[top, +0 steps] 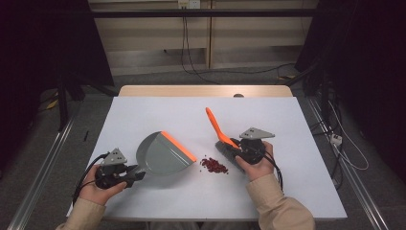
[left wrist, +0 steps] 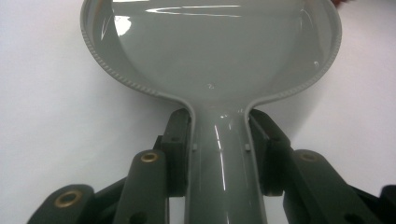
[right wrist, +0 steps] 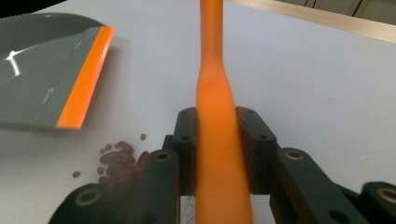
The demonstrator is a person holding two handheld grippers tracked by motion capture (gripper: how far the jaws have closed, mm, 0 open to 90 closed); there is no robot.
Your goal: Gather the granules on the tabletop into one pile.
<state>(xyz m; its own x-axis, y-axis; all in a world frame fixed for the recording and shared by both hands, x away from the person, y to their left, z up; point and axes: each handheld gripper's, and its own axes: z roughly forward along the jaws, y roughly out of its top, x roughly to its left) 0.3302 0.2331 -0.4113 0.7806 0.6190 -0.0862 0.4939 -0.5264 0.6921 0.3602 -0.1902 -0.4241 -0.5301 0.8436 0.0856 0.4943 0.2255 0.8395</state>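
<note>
A grey dustpan (top: 160, 154) with an orange lip (top: 179, 146) lies on the white table, its handle (left wrist: 224, 163) clamped by my left gripper (top: 136, 175), which is shut on it. My right gripper (top: 235, 151) is shut on an orange-handled brush (top: 218, 126); the handle (right wrist: 215, 140) runs up between its jaws and the grey bristle head rests on the table. A small heap of red beans (top: 214, 165) lies between the dustpan's lip and the brush, also seen as beans (right wrist: 119, 161) beside my right jaws. The dustpan's bowl (left wrist: 210, 46) holds nothing.
The white table (top: 287, 182) carries the dustpan, brush and beans. Its wooden far edge (top: 206, 90) sits past the white sheet. Cables (top: 191, 62) and dark stands lie on the floor behind.
</note>
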